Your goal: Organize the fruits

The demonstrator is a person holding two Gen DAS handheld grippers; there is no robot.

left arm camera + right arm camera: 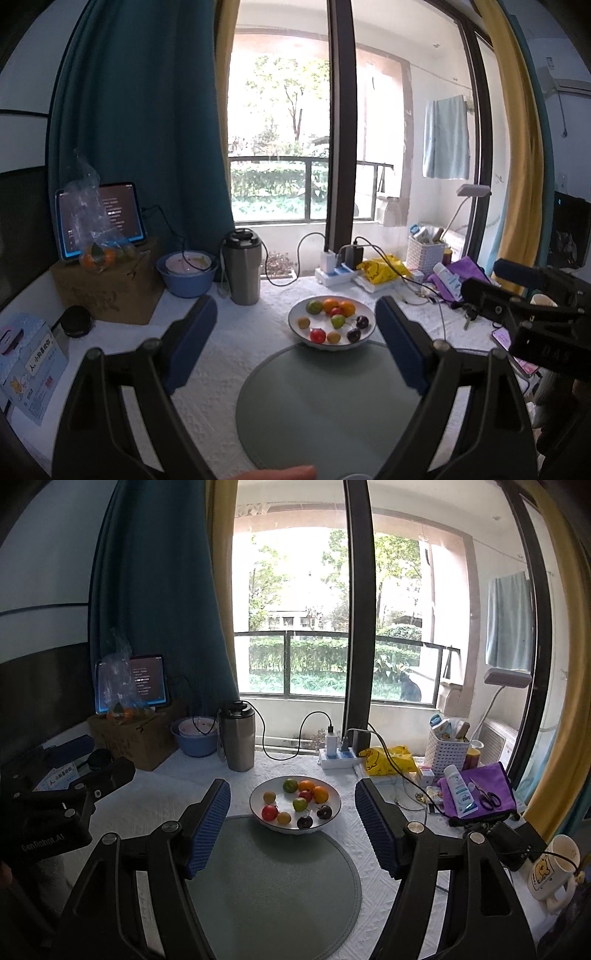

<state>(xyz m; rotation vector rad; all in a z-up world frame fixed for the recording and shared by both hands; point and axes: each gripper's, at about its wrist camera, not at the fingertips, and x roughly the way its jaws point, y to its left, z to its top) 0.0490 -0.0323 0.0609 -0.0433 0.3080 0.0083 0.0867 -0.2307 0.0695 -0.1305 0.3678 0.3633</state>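
A white plate [295,325] [332,794] holds several small fruits: oranges [330,304] [320,794], a green lime [314,306] [290,785], a red tomato [317,335] [269,812], dark plums [354,334] [305,822] and a green apple [337,321] [300,804]. It stands at the far edge of a round grey-green mat [321,410] [273,886]. My left gripper [295,314] is open and empty, above the mat, short of the plate. My right gripper [292,801] is open and empty, likewise short of the plate.
A steel tumbler [242,267] [238,740], blue bowl [188,271] [194,736], cardboard box [107,291] with a bag of oranges [99,254] and tablet [101,218] stand left. A power strip [338,273] [340,757], yellow bag [388,760], basket [447,751], purple cloth [480,790] and mug [554,871] lie right.
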